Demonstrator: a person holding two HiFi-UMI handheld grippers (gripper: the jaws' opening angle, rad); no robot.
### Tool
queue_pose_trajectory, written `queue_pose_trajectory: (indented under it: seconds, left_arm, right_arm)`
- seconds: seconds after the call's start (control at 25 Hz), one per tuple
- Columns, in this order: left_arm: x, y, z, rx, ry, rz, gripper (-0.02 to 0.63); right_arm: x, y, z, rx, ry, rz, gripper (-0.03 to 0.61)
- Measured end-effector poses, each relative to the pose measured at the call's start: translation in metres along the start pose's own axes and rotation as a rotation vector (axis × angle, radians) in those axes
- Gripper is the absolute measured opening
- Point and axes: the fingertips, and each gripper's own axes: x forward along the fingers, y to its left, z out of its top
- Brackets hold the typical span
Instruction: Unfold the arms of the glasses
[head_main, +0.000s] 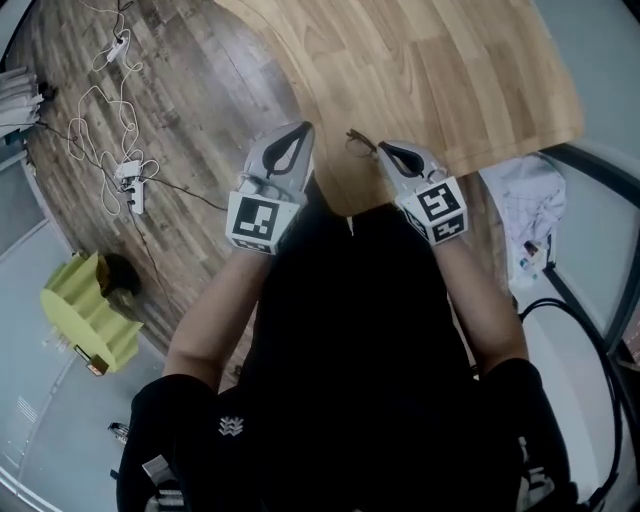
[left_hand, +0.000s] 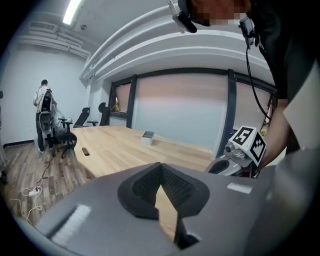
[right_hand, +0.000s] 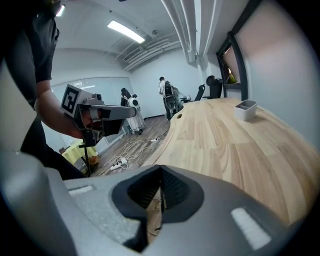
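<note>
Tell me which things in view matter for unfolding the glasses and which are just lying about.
For the job:
- glasses, at the table's near edge
- left gripper, fingers together
- right gripper, fingers together, beside the glasses
- wooden table

Lying about:
- power strip and cables on the floor
- yellow stand
- small white tray
- office chair

Small grey tray (right_hand: 245, 109) on wooden table (right_hand: 240, 150)

Thin-framed glasses (head_main: 358, 143) show over the desk's (head_main: 450, 70) near edge, right at the right gripper's (head_main: 383, 150) tips. The left gripper (head_main: 303, 130) points at the same edge, nearby.
</note>
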Motion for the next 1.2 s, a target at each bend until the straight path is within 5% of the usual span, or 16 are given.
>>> queue_pose_trajectory:
  seconds: [0.32, 0.76, 1.2]
  left_arm:
    - [0.014, 0.000, -0.016, 0.007, 0.027, -0.091, 0.006]
    - [0.017, 0.001, -0.029, -0.007, 0.050, -0.112, 0.006]
    - [0.012, 0.007, -0.039, -0.012, 0.081, -0.115, 0.006]
  right_arm:
    - [0.020, 0.010, -0.019, 0.009, 0.098, 0.021, 0.006]
    - [0.044, 0.009, -0.039, -0.058, 0.224, 0.041, 0.064]
    - [0.060, 0.005, -0.051, -0.093, 0.305, 0.014, 0.042]
